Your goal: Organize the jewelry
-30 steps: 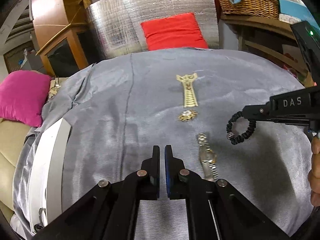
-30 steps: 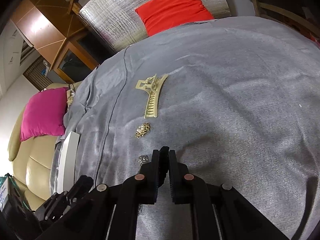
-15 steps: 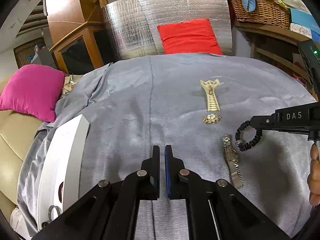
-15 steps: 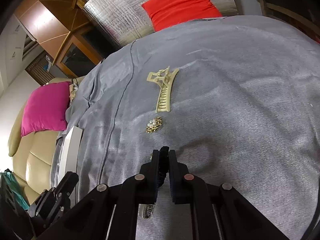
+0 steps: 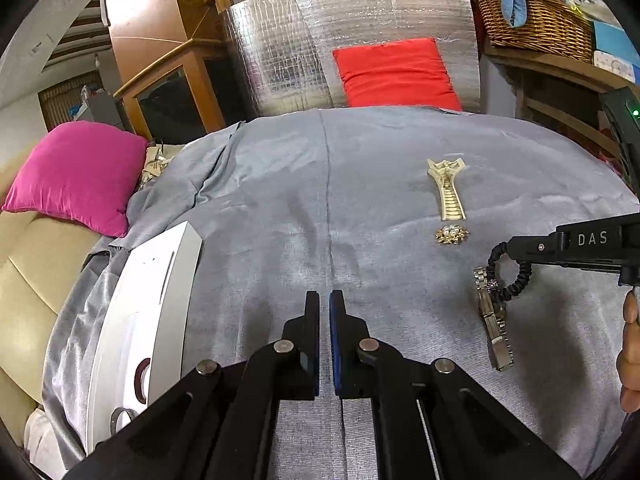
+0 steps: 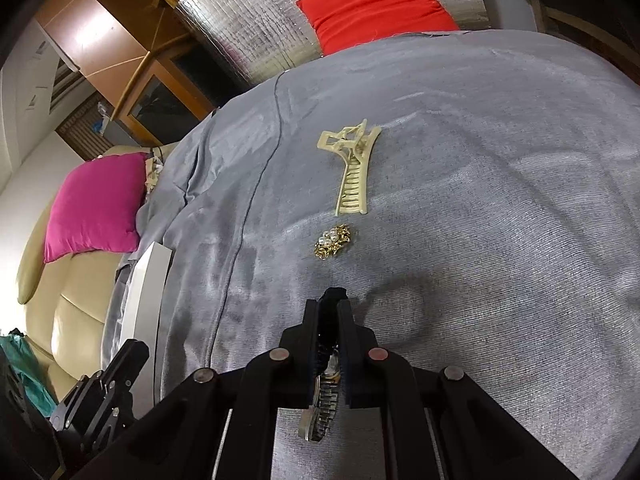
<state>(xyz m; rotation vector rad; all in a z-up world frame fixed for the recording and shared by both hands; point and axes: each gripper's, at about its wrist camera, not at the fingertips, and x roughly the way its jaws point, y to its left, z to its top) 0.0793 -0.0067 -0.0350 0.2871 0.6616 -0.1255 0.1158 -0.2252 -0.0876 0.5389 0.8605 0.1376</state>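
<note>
My right gripper (image 6: pixel 330 304) is shut on a black corded bracelet (image 5: pixel 510 276), which dangles from its tip just above the grey cloth. A silver link watch (image 5: pixel 493 322) lies right beneath it; in the right wrist view it shows between the fingers as a watch (image 6: pixel 323 408) on the cloth. Farther back lie a gold pearl brooch (image 5: pixel 452 235) and a cream hair claw clip (image 5: pixel 448 194). My left gripper (image 5: pixel 325 300) is shut with nothing in it, hovering over the cloth to the right of a white organizer box (image 5: pixel 152 300).
A ring (image 5: pixel 120 416) sits in the white box near its front end. Off the table's left side are a beige sofa (image 5: pixel 24 280) with a pink cushion (image 5: pixel 80 176). A red cushion (image 5: pixel 396 72) and a wicker basket (image 5: pixel 536 28) stand behind. A hand (image 5: pixel 630 344) shows at the right edge.
Both grippers have shifted left across the cloth toward the white box. The bracelet travels with the right gripper and now hangs over the watch's upper end.
</note>
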